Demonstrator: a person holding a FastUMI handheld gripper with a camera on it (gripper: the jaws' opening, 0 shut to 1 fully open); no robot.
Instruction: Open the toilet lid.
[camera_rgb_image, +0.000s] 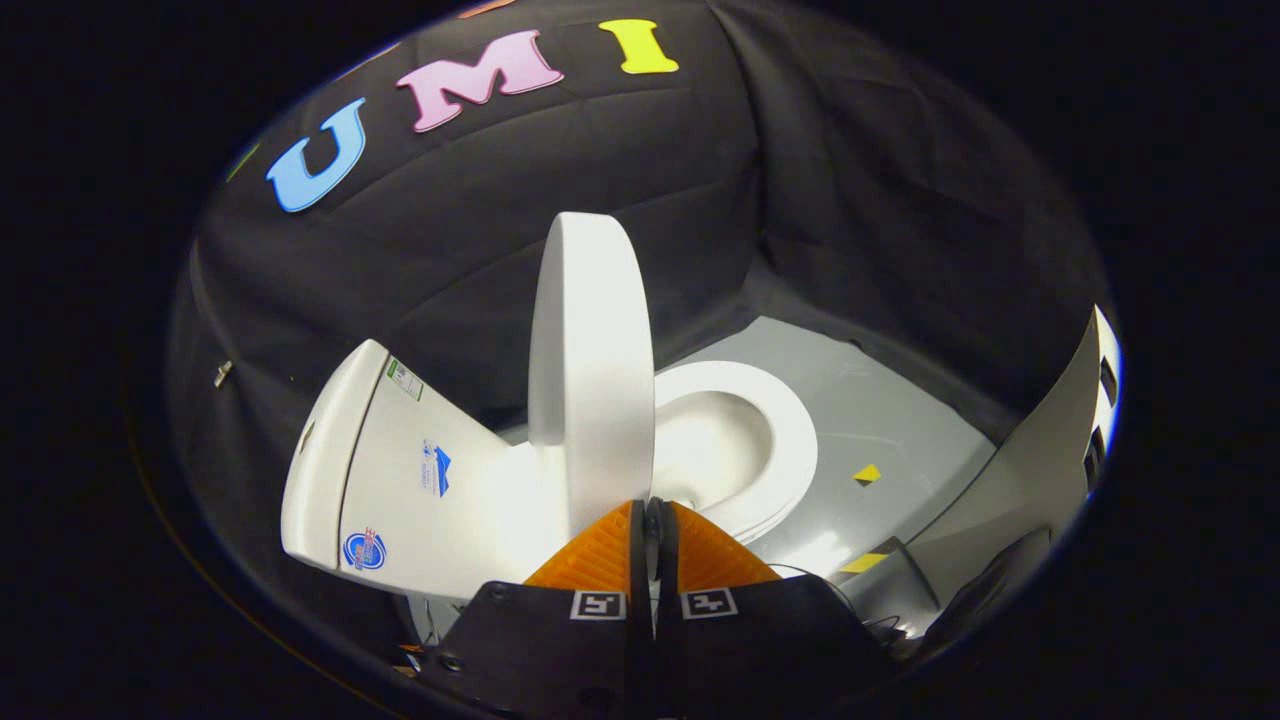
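A white toilet stands just ahead of me, with its tank (390, 480) to one side and its open bowl and seat (760, 440) to the other. The toilet lid (590, 370) is raised on edge between them, off the seat and apart from the tank. My gripper (651, 510) is at the lid's free rim. The fingers are closed to a thin slit, and the rim runs in between their tips. The part of the rim inside the fingers is hidden.
The toilet rests on a grey floor panel (890, 420) with small yellow markers (867, 474). The black cloth wall (850, 200) closes in behind and around it. A pale upright panel (1050, 470) stands beyond the bowl side.
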